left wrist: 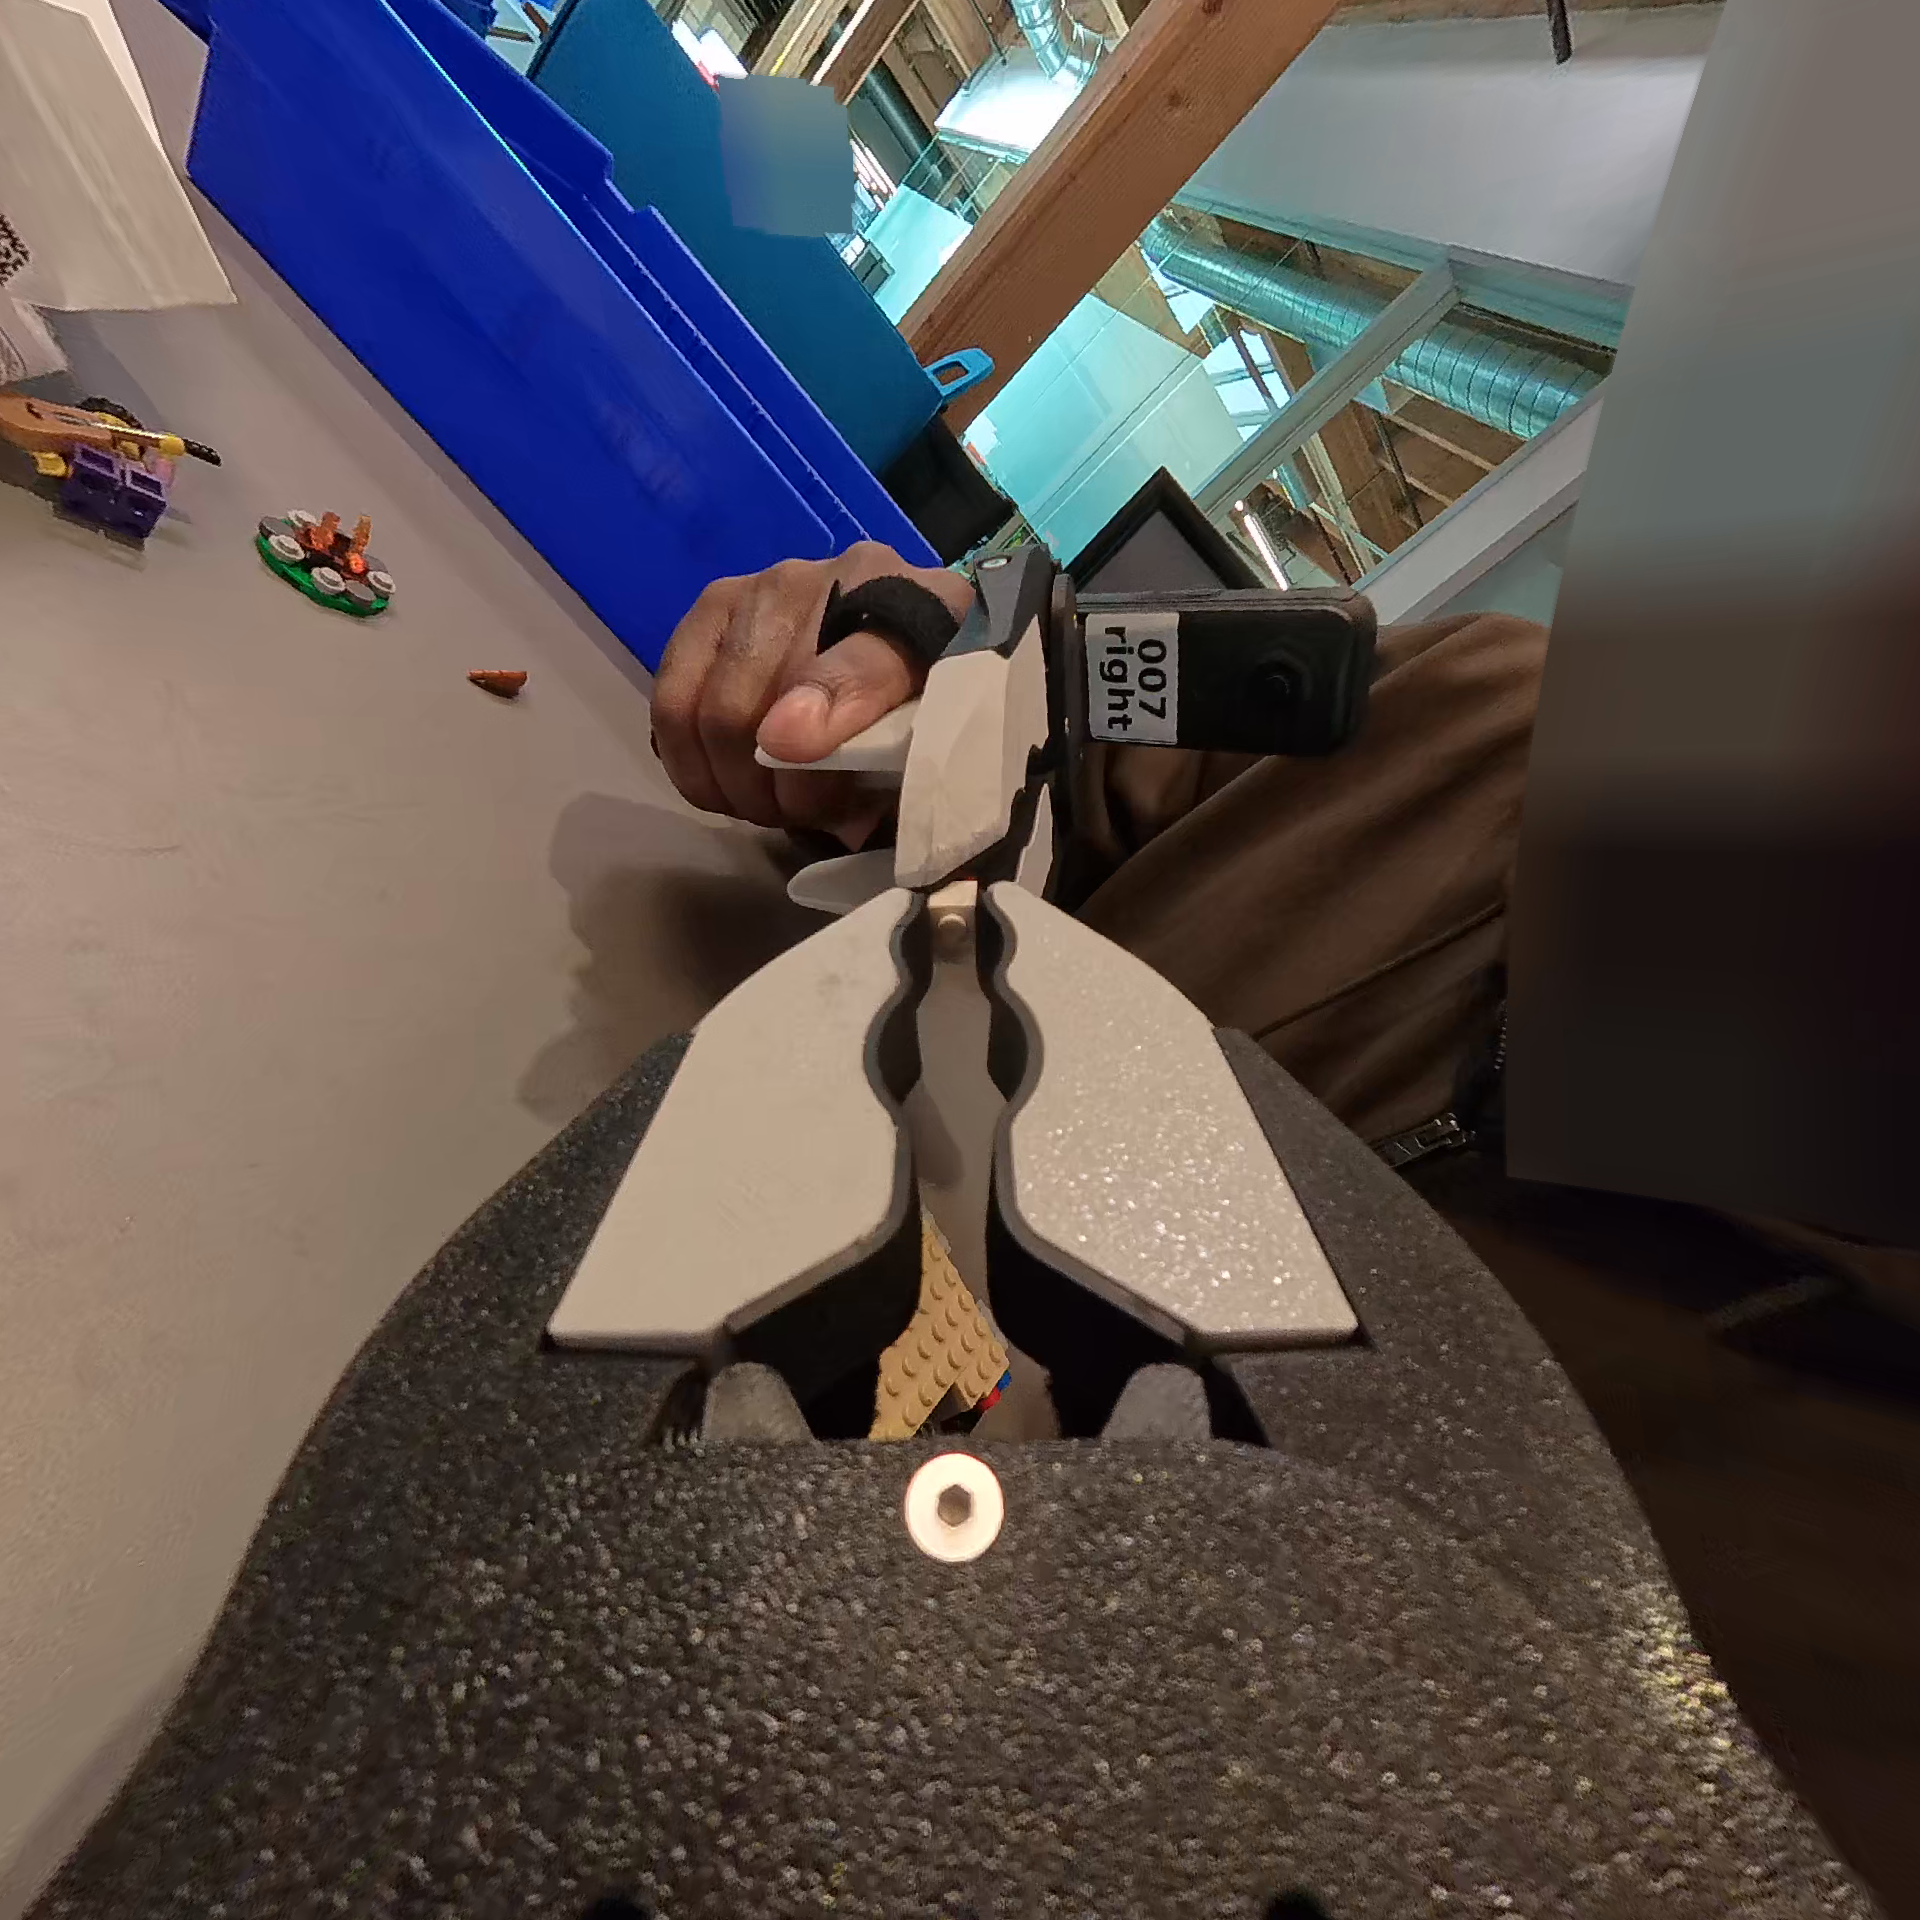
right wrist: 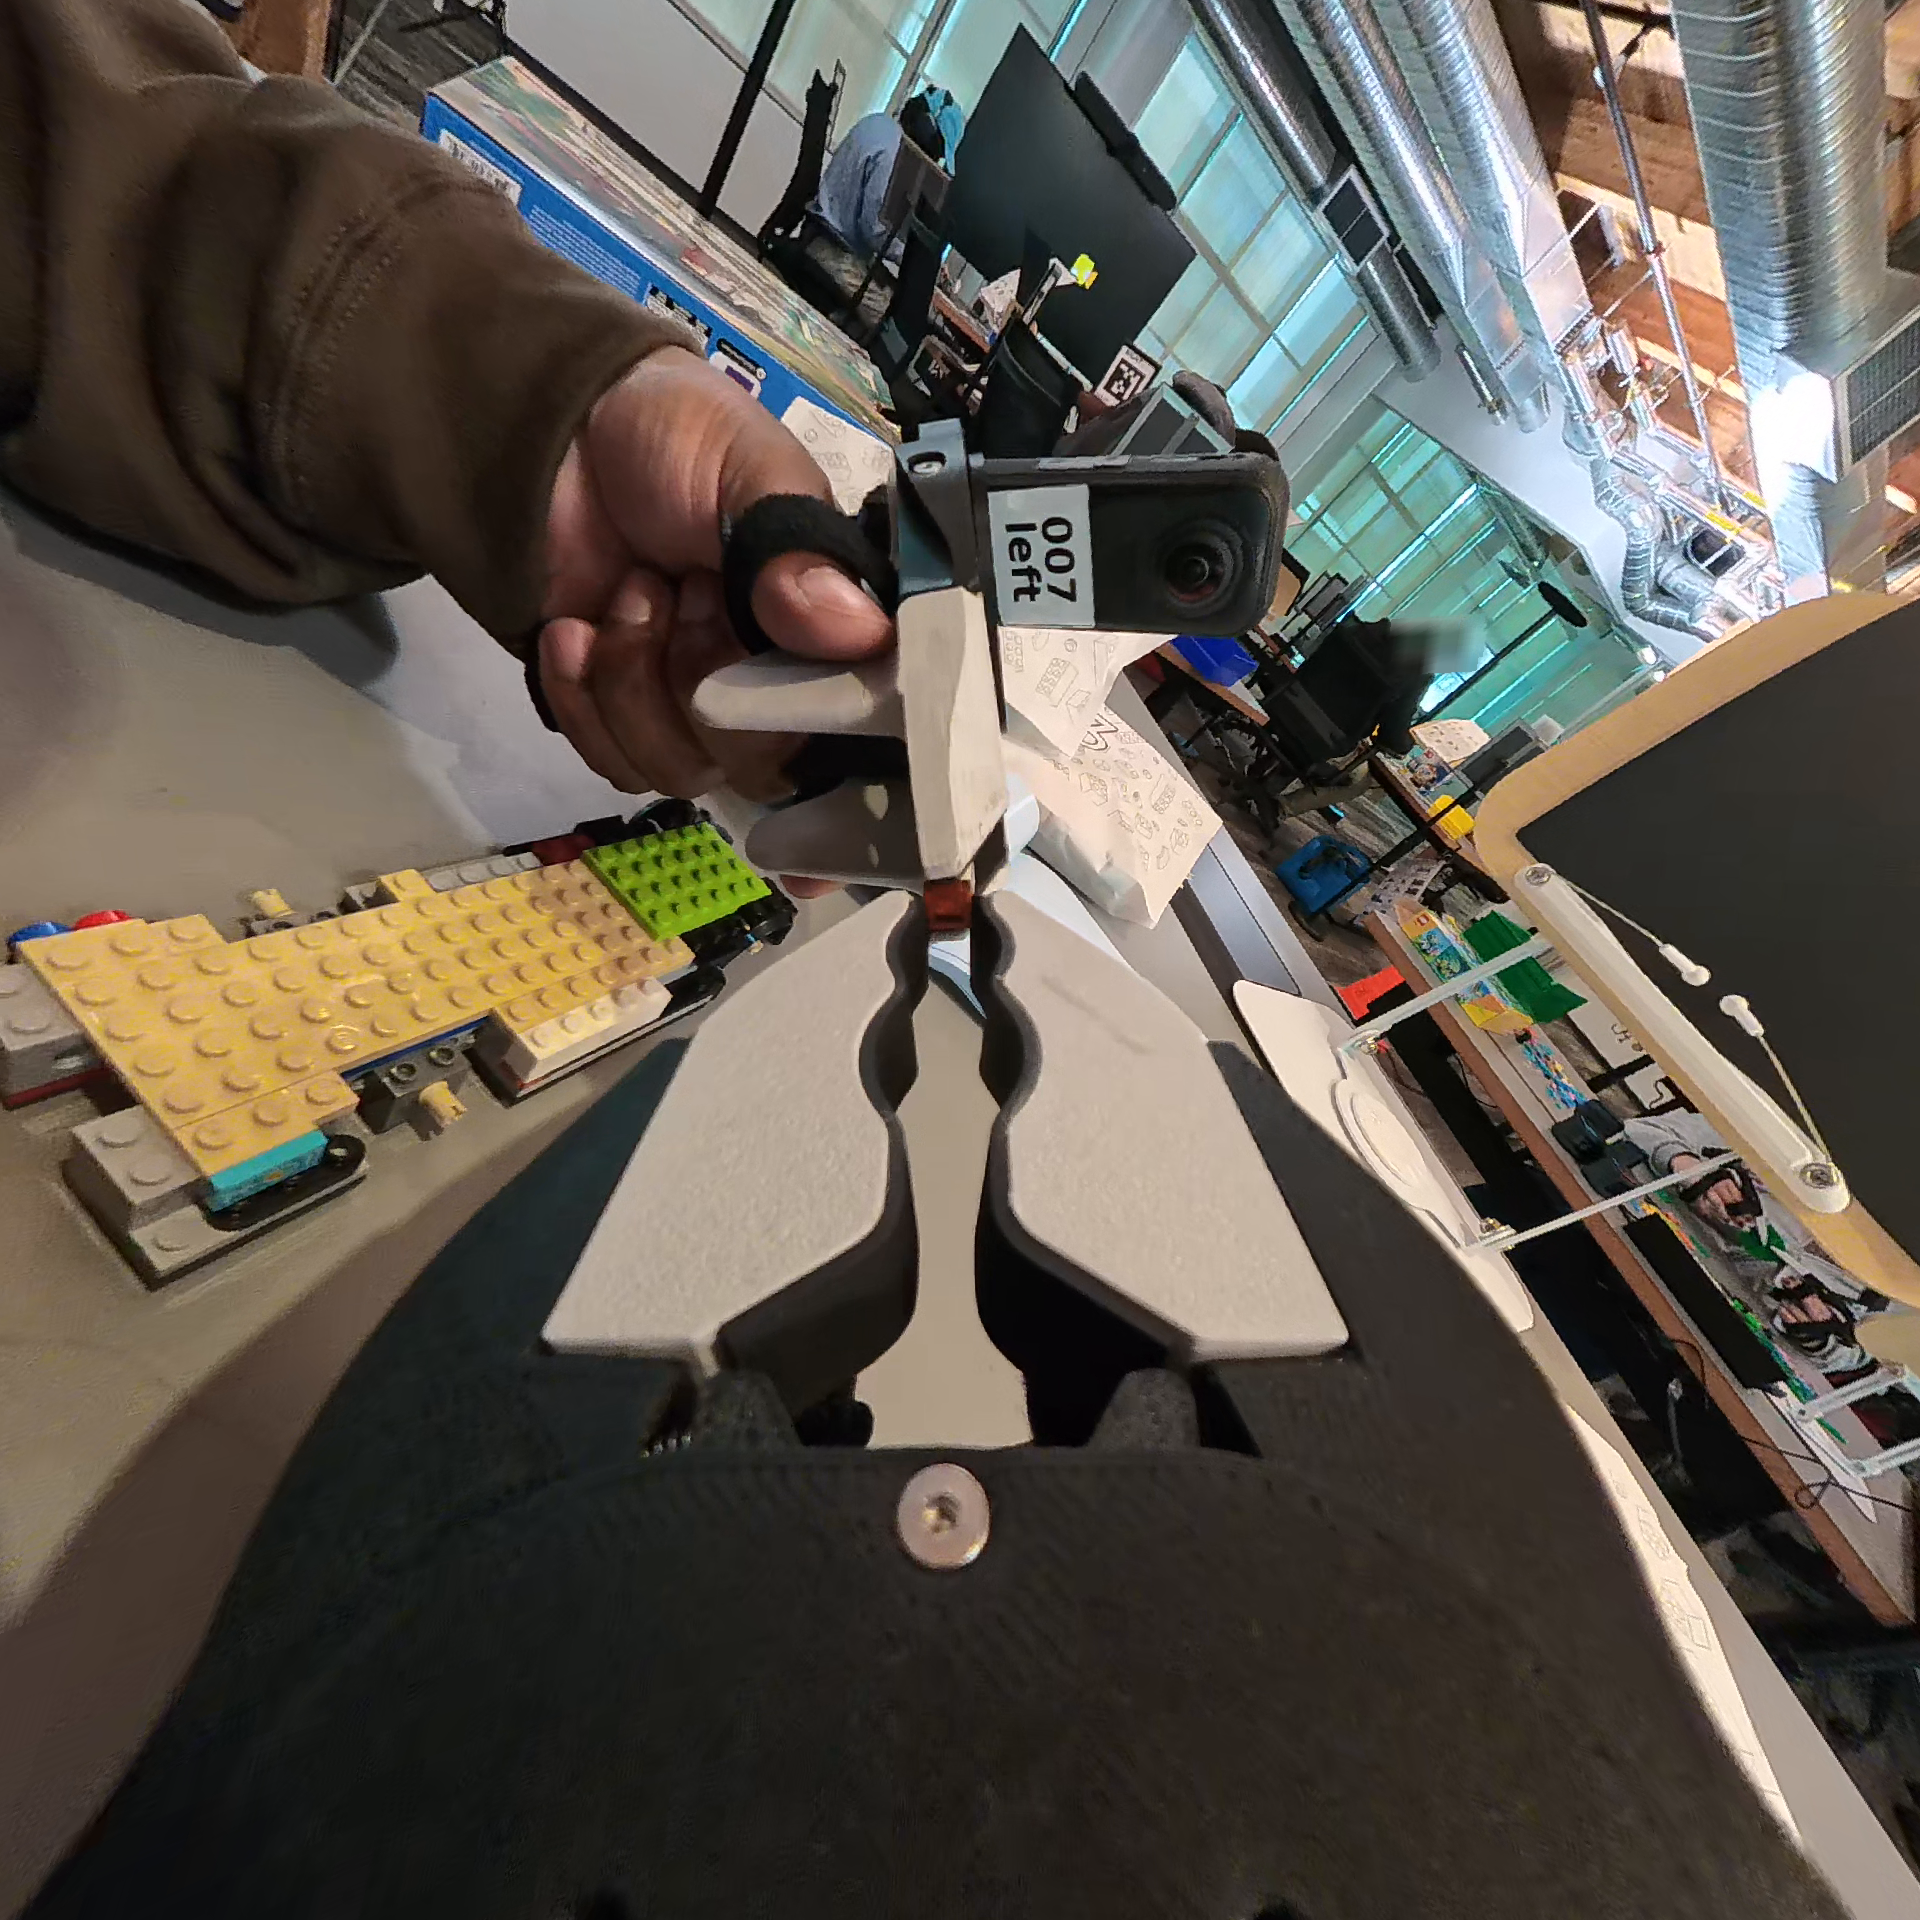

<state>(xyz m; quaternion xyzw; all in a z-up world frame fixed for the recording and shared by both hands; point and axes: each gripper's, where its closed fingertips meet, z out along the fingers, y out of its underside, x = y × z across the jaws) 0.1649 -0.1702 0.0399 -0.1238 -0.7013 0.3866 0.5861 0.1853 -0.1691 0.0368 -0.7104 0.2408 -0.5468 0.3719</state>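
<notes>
Small toy bricks sat at both sets of fingertips, held up off the grey tabletop [left wrist: 260, 935]. Left gripper [left wrist: 951, 914] had its grey fingers nearly together, pinching a small tan brick piece with a round stud [left wrist: 954, 925] right at the tips; pads pressed it on both sides. Right gripper [right wrist: 948, 914] was likewise nearly closed, clamped on a small reddish-brown brick piece [right wrist: 948, 906] at its tips. The two grippers met tip to tip, roughly at right angles, so the two pieces were touching or just beside each other; I couldn't tell whether they were joined. In the left wrist view the right hand [left wrist: 758, 707] gripped its handle with a black strap over one finger; in the right wrist view the left hand [right wrist: 665, 623], brown sleeve above it, did the same. On the table below and to the left in the right view lay a long tan studded plate assembly [right wrist: 312, 1018] with a lime-green studded plate [right wrist: 675, 883] at its far end and grey bricks along the edges. The left view showed a blue plastic bin [left wrist: 499, 312] along the table's far edge, a small round green base with grey studs and orange bits [left wrist: 327, 566], a purple-and-tan mini build [left wrist: 104, 457], and a loose brown cone piece [left wrist: 499, 681], all well apart from the grippers. White printed paper bag [right wrist: 1132, 821] lay just behind the fingertips in the right view.
</notes>
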